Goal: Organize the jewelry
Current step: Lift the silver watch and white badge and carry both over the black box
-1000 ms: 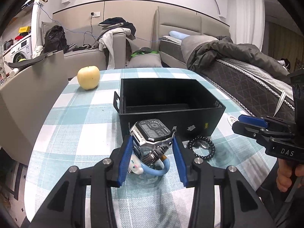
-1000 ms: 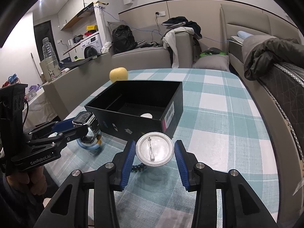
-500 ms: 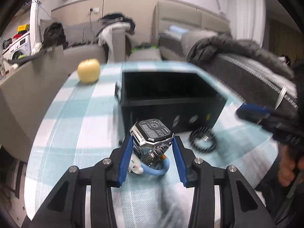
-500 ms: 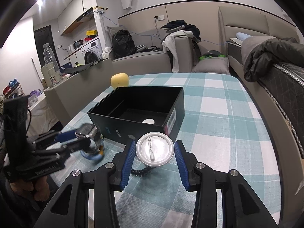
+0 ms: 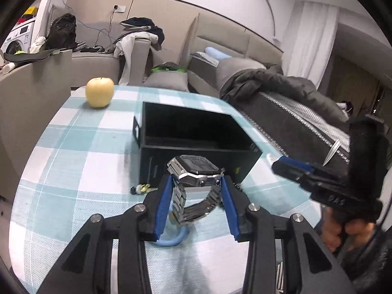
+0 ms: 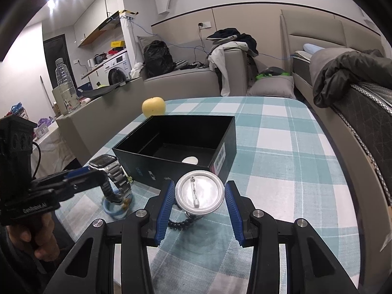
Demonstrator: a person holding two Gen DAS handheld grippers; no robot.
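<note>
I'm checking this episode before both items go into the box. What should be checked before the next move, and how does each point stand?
1. Left gripper has the watch clamped between its fingers: ok.
2. Watch is lifted off the blue ring on the tablecloth: ok.
3. Right gripper grips the round silver badge at its edges: ok, though contact on the right side looks slight.
4. Black box is open, with floor space beside the white disc inside: ok.
5. Watch is above the box rim: not ok, it sits in front of the near wall.
6. Black bead bracelet is free of the badge: cannot tell.
</note>
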